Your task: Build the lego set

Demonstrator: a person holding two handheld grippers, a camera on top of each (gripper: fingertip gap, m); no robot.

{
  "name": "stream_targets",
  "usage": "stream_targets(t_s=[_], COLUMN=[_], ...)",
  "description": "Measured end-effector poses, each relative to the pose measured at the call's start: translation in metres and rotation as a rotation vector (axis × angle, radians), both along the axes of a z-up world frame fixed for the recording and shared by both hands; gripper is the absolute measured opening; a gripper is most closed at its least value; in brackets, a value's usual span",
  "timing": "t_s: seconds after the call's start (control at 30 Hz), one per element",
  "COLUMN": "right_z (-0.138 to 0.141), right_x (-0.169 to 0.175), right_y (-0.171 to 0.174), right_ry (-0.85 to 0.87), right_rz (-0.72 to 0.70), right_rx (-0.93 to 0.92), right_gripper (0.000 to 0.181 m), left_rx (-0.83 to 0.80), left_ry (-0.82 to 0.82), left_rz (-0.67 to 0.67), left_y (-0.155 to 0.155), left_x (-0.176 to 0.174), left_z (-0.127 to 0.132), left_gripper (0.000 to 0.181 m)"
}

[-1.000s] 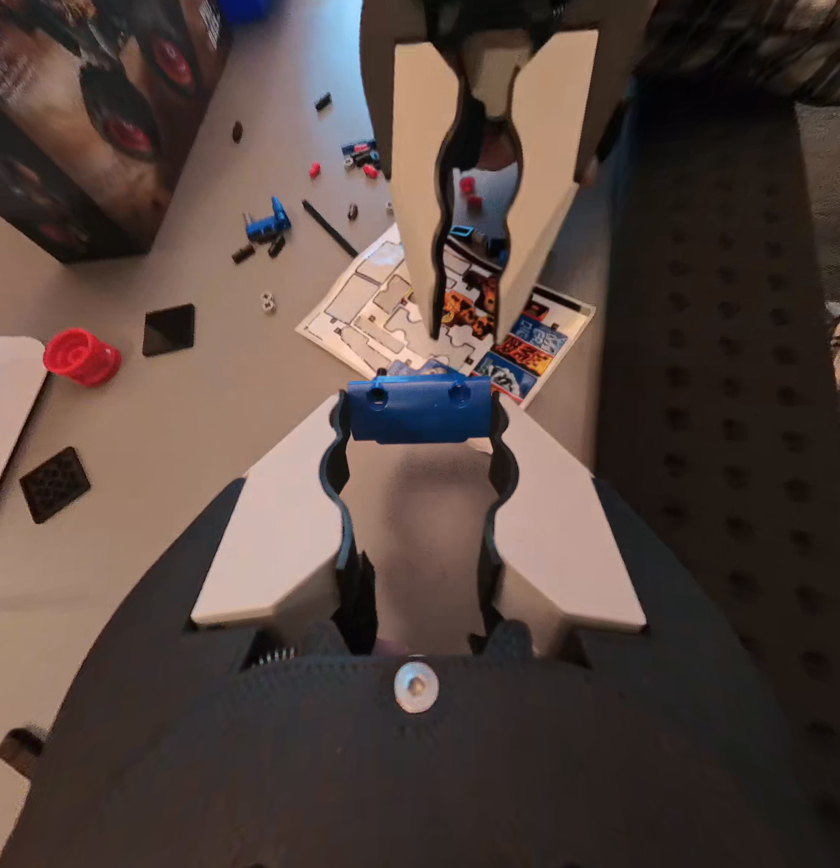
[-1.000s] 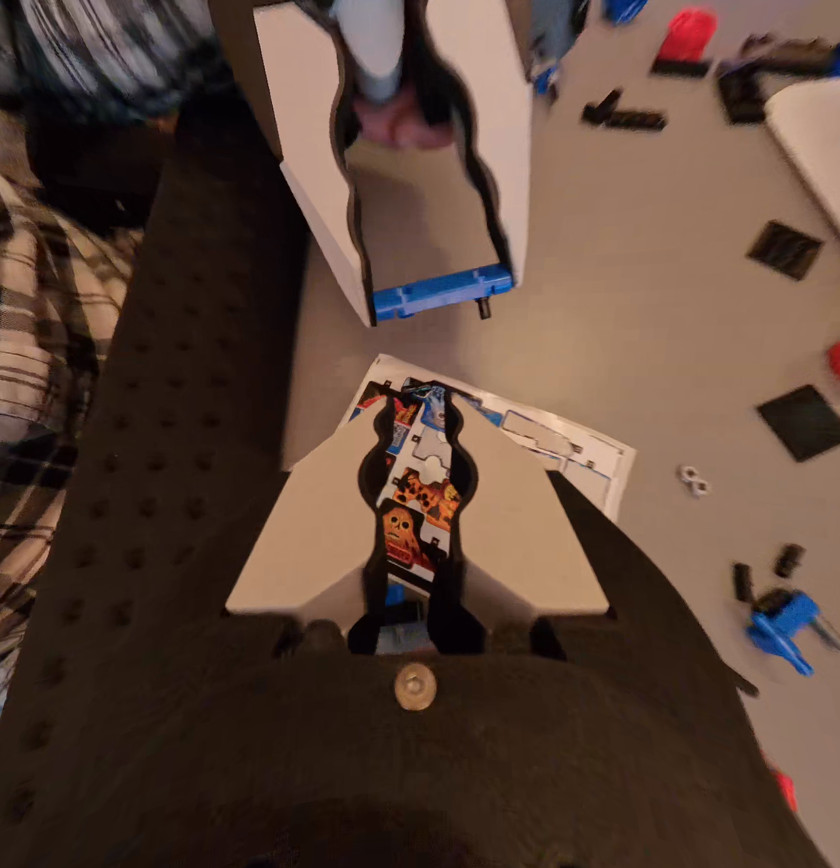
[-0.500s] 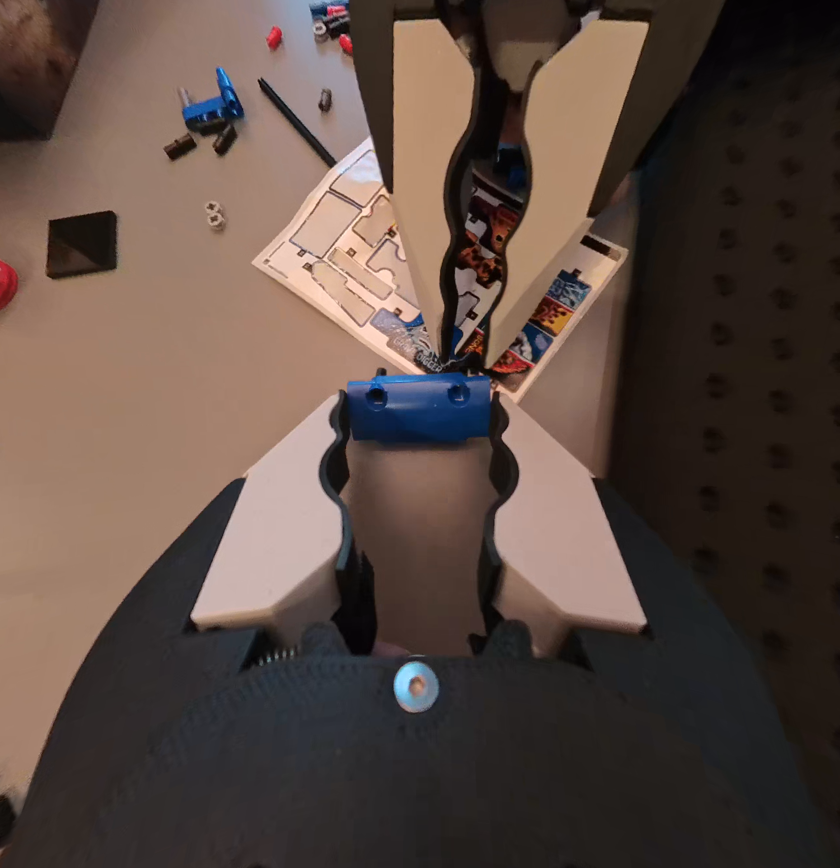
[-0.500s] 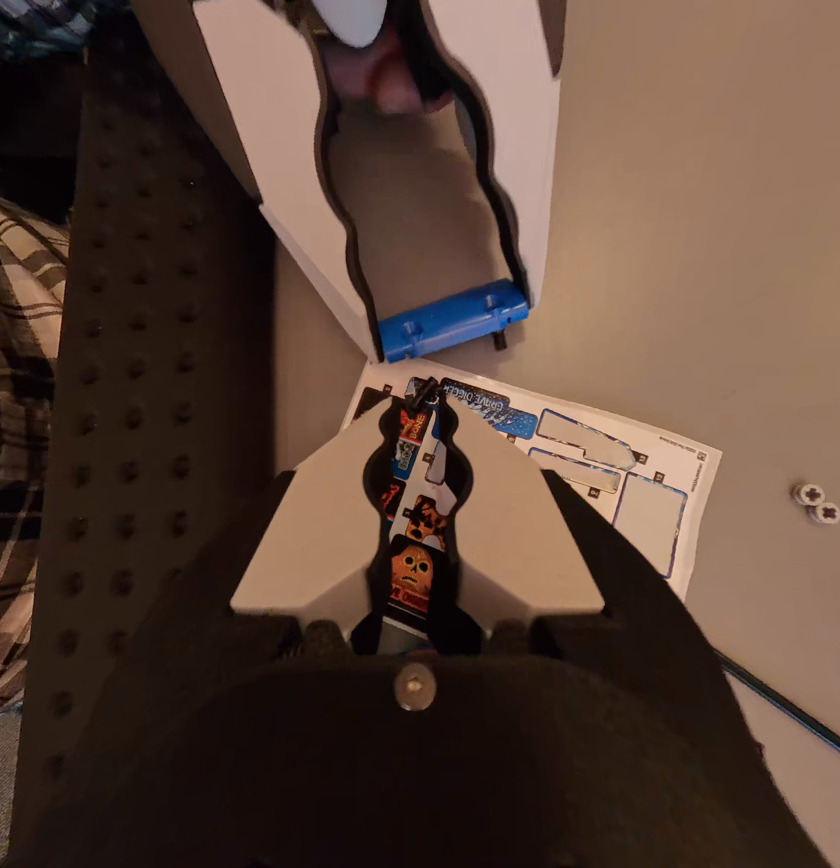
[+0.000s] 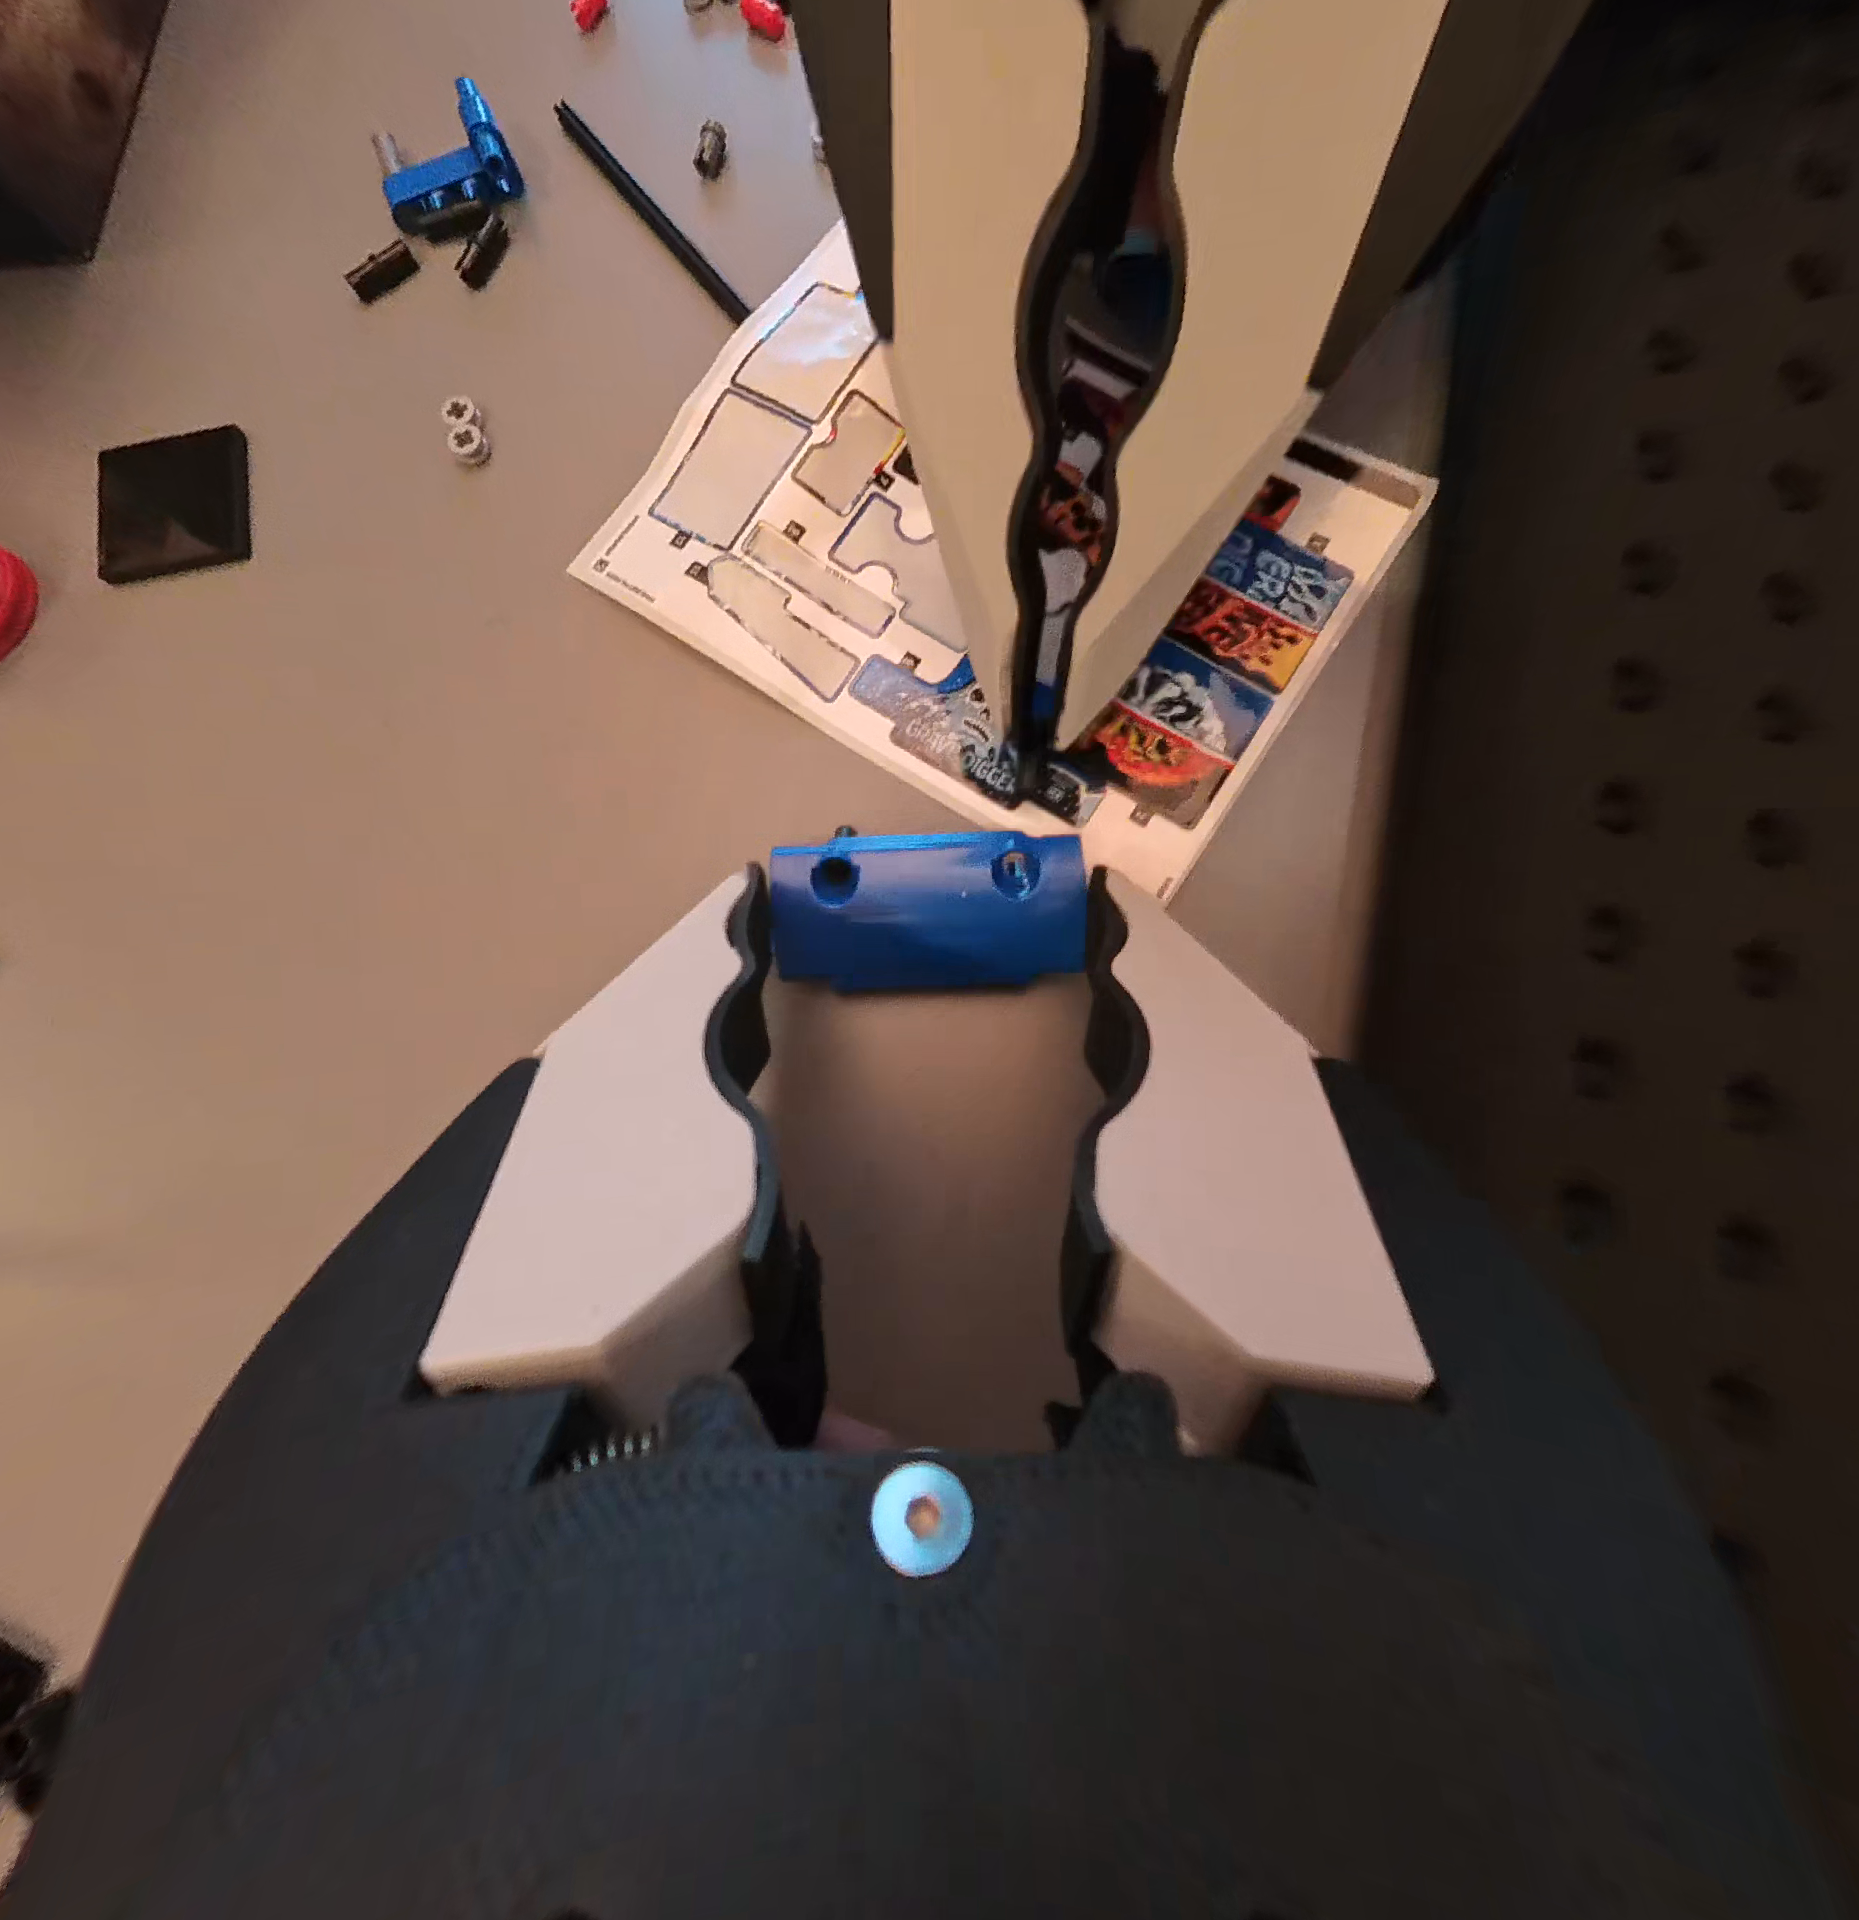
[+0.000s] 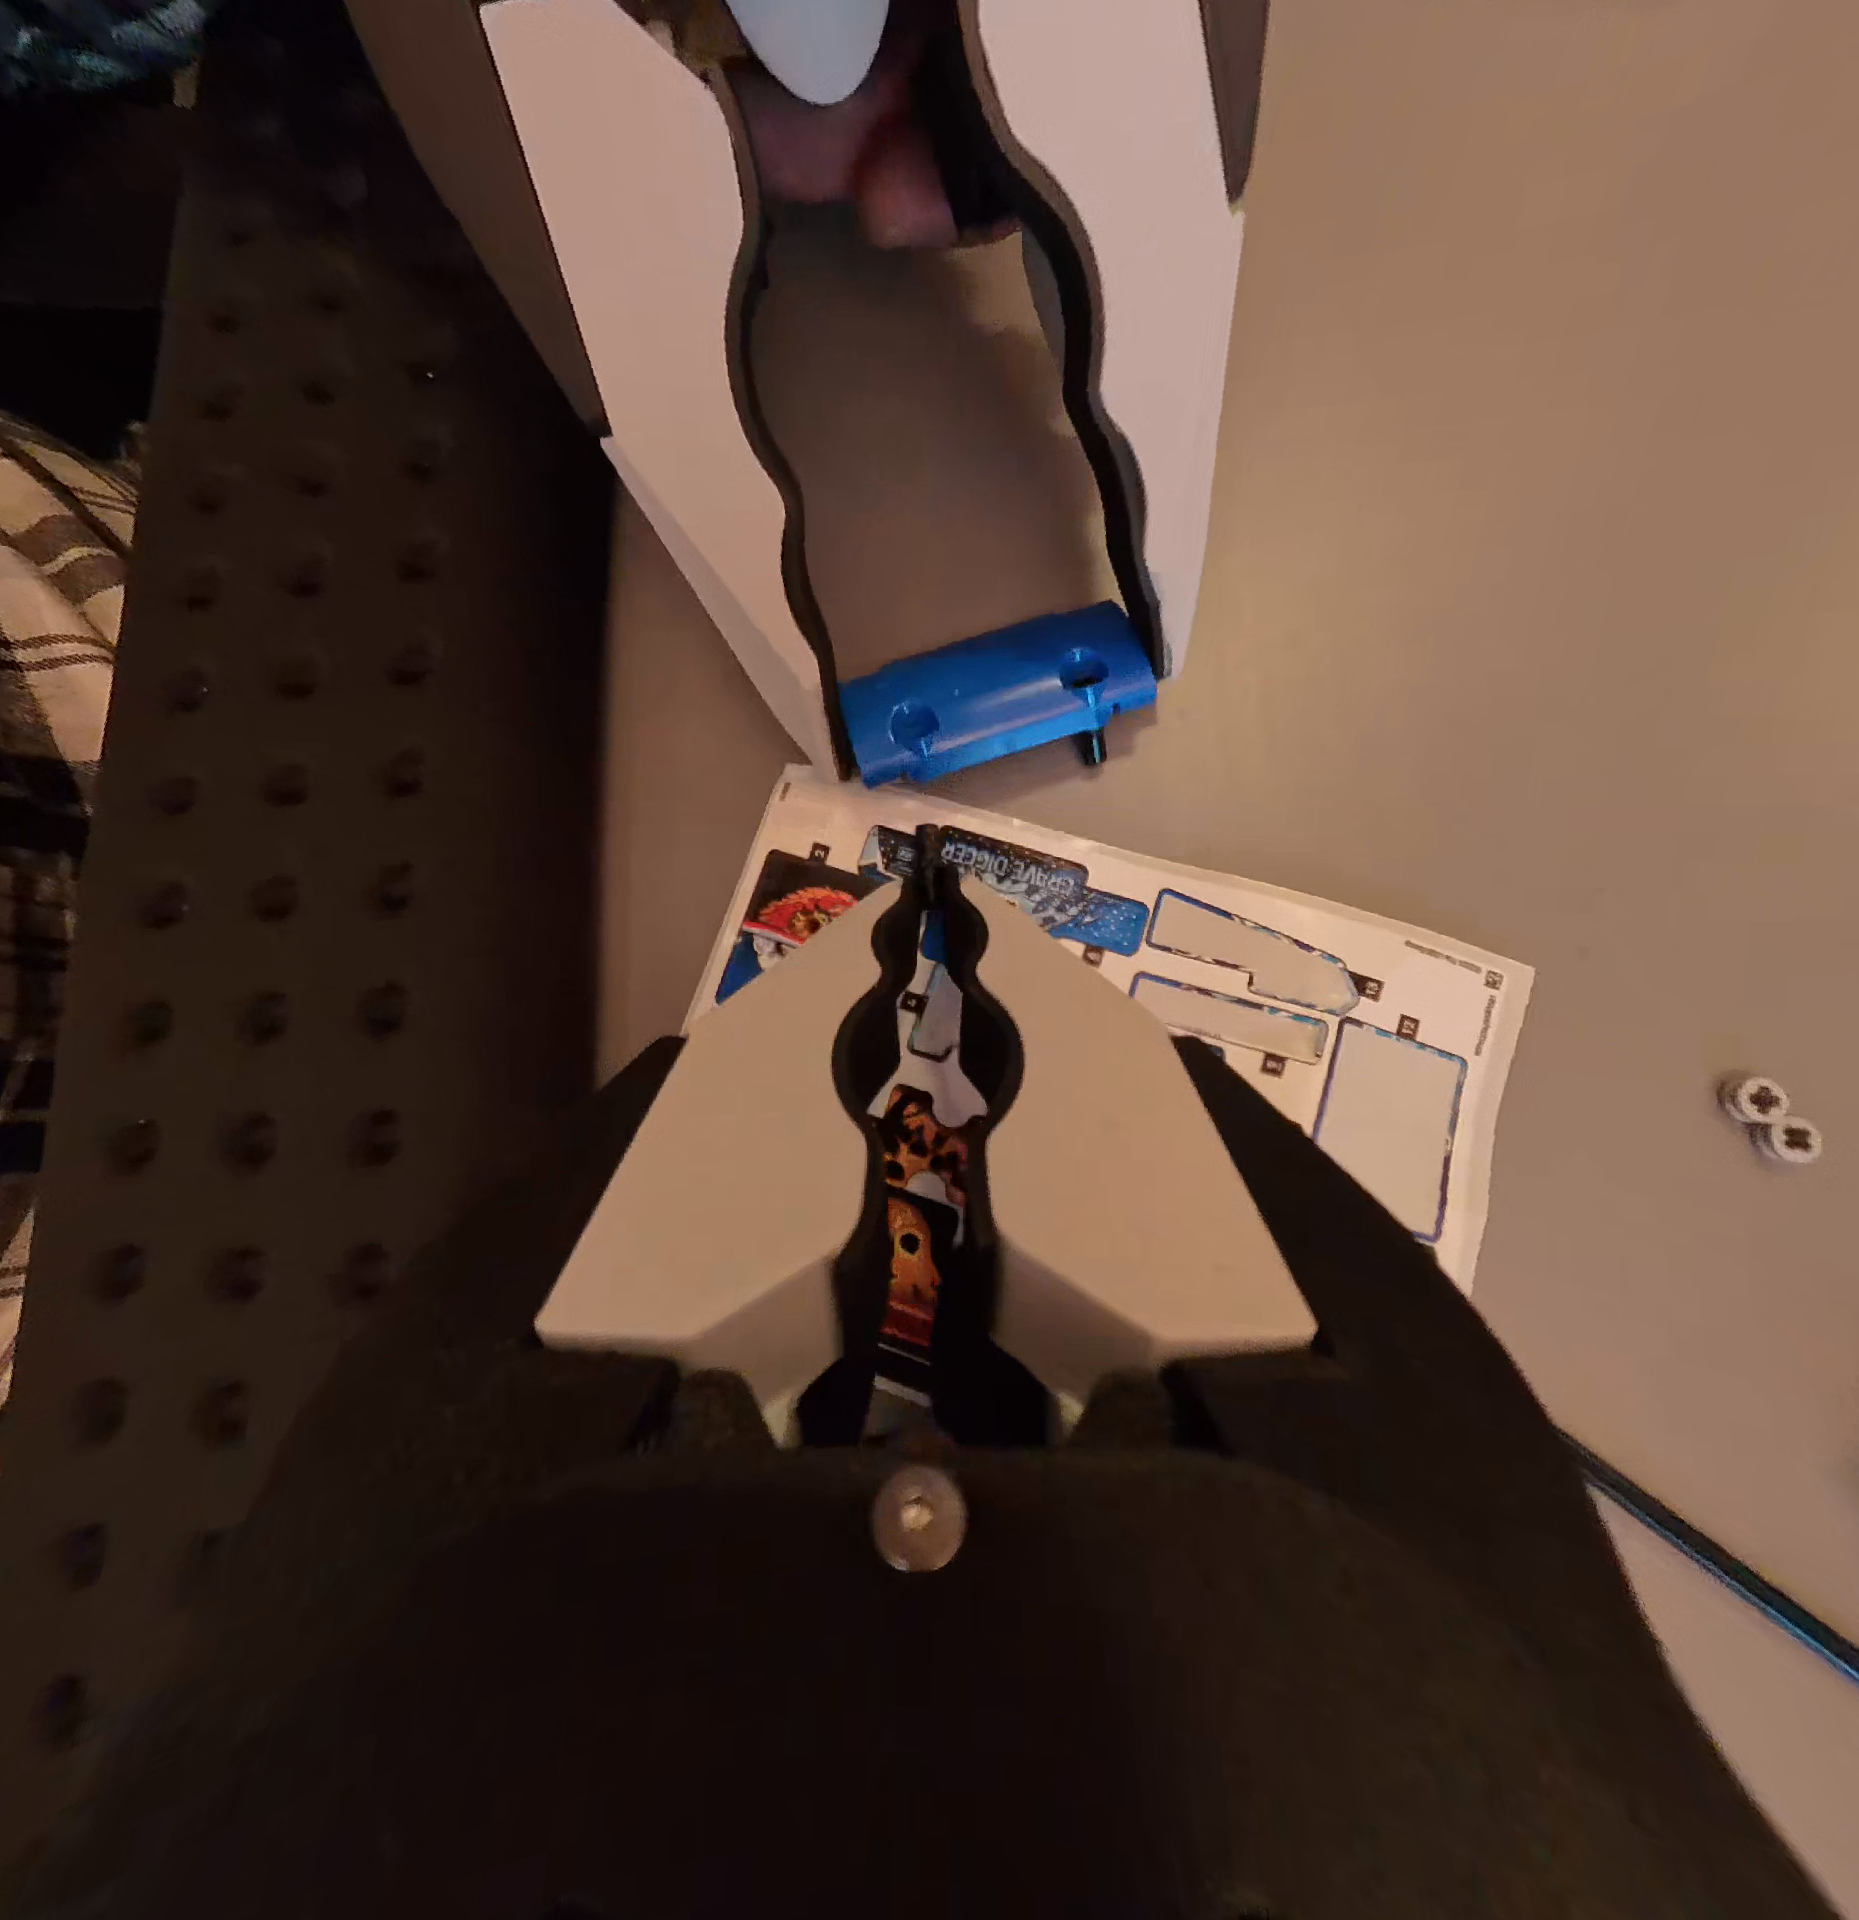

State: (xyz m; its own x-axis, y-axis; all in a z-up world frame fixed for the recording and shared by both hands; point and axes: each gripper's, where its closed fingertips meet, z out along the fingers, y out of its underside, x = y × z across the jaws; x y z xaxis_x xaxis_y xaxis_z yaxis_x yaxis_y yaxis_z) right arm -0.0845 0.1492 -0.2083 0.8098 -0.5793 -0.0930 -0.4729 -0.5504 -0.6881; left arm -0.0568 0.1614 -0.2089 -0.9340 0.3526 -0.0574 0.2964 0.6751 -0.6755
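Crosswise between the left claw [image 5: 930, 914] tips sits the blue Lego beam [image 5: 927, 912], clamped by its ends, long axis running nine to three, two pin holes facing up, presumably for pinning. At twelve o'clock, the right claw [image 6: 930, 868] is pinched on a tiny black pin [image 6: 927, 844], apparently aiming there, above the sticker sheet [image 5: 769, 540] on the desk [image 5: 333, 831].

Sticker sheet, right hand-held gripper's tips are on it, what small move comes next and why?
Probably lift the right hand-held gripper slightly to peel a sticker: its tips are shut at the sticker sheet's edge, while the left hand-held gripper holds the blue piece close by.
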Motion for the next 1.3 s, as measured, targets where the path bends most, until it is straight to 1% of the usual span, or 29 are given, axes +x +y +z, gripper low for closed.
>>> stream_targets(t_s=[0.07, 0.1, 0.13, 0.2, 0.3, 0.37, 0.47, 0.53, 0.77, 1.1, 1.3], right_z=[0.006, 0.009, 0.012, 0.018, 0.030, 0.037, 0.045, 0.049, 0.055, 0.082, 0.090], right_x=[0.001, 0.001, 0.002, 0.003, 0.003, 0.003, 0.002, 0.003, 0.002, 0.007, 0.007], right_y=[-0.001, -0.002, -0.003, -0.004, -0.004, -0.005, -0.006, -0.007, -0.008, -0.009, -0.009], right_ry=[-0.008, -0.009, -0.009, -0.006, -0.001, 0.005, 0.015, 0.011, 0.011, 0.001, -0.005], right_rz=[-0.008, -0.013, -0.019, -0.028, -0.036, -0.043, -0.043, -0.047, -0.047, -0.081, -0.077], right_rx=[0.032, 0.051, 0.067, 0.109, 0.195, 0.244, 0.308, 0.327, 0.365, 0.556, 0.613], right_gripper=[0.003, 0.003, 0.002, 0.003, 0.002, 0.002, 0.002, 0.002, 0.003, 0.003, 0.003], left_rx=[-0.003, -0.023, -0.059, -0.132, -0.269, -0.324, -0.366, -0.383, -0.420, -0.530, -0.564], left_ry=[-0.036, -0.062, -0.107, -0.214, -0.331, -0.388, -0.470, -0.485, -0.518, -0.487, -0.490], left_rz=[0.007, 0.002, -0.012, -0.033, -0.111, -0.159, -0.168, -0.193, -0.199, -0.139, -0.120], left_y=[0.000, -0.002, -0.004, -0.009, -0.017, -0.018, -0.021, -0.021, -0.023, -0.026, -0.028], left_x=[0.003, 0.004, 0.005, 0.005, -0.007, -0.014, -0.014, -0.019, -0.020, -0.019, -0.020], left_z=[0.000, 0.002, 0.007, 0.018, 0.037, 0.045, 0.050, 0.052, 0.058, 0.081, 0.088], left_gripper=[0.070, 0.073, 0.072, 0.065, 0.042, 0.030, 0.016, 0.005, 0.004, 0.003, 0.003])
